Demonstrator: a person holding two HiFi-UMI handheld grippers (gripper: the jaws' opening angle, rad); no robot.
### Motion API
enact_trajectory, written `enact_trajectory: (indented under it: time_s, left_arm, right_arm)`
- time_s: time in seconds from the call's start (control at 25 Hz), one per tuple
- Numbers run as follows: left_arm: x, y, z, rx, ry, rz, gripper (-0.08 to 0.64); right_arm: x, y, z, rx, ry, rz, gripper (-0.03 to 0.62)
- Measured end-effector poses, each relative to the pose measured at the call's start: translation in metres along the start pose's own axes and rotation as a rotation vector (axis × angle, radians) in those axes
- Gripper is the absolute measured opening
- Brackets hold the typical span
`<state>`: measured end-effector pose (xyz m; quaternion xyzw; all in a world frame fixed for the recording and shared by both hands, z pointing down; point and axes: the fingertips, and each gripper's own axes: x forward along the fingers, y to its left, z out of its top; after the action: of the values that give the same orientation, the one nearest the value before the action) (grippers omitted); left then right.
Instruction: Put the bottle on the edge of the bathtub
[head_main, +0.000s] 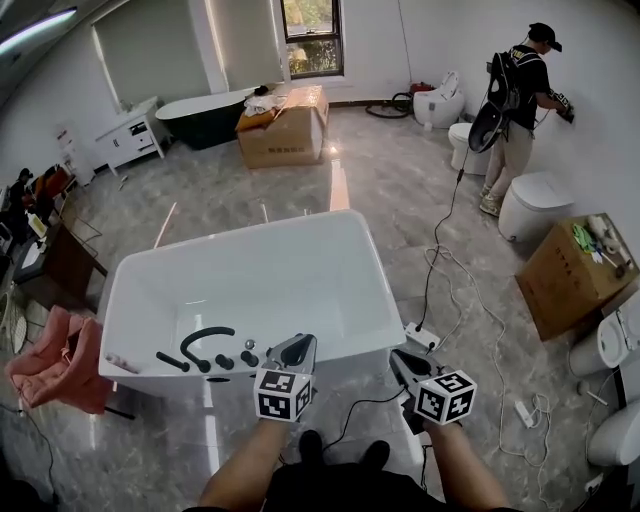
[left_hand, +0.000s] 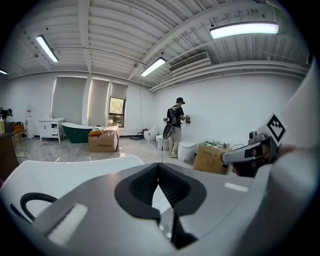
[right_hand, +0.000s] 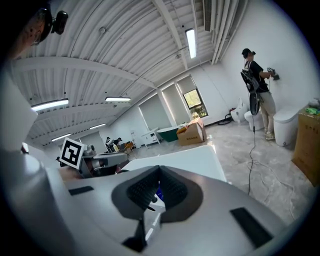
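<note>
Two pairs of tongs hover by the near rim of a white bathtub. The left tongs and right tongs are both closed, tips together, gripping nothing. No bottle shows in any view, so the task looks unstarted or finished; the next move would be finding it. The tub is glossy and rounded-rectangular, with a curved black faucet on its rim.

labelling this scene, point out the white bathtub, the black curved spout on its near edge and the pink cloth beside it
white bathtub (head_main: 250, 233), head view, far rim
black curved spout (head_main: 203, 332), head view, top of its arc
pink cloth (head_main: 55, 362), head view, its middle
</note>
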<state>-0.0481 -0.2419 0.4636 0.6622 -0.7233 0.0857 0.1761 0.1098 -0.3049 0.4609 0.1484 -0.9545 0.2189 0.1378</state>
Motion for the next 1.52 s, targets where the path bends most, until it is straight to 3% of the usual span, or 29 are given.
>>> enact_trajectory:
  time_s: [0.2,0.4,0.68,1.0,1.52]
  left_arm:
    - [-0.003,-0.021,0.03,-0.014,-0.051,0.047,0.011]
    - [-0.025,-0.026,0.066,-0.032,-0.109,0.036,0.011]
    - [-0.061,0.004,0.106,0.038,-0.191,0.077,0.011]
    - [-0.07,0.048,0.123,0.068,-0.228,0.101,0.011]
    - [-0.065,0.057,0.104,0.035,-0.191,0.073,0.011]
  right_arm:
    - [-0.018,-0.016,0.035,-0.076,-0.047,0.038,0.011]
    - [-0.038,-0.007,0.086,-0.122,-0.159,0.034,0.011]
    - [-0.045,0.03,0.141,-0.202,-0.301,0.059,0.011]
    - [-0.024,0.053,0.153,-0.263,-0.331,0.026,0.009]
    - [-0.01,0.062,0.134,-0.233,-0.285,0.038,0.009]
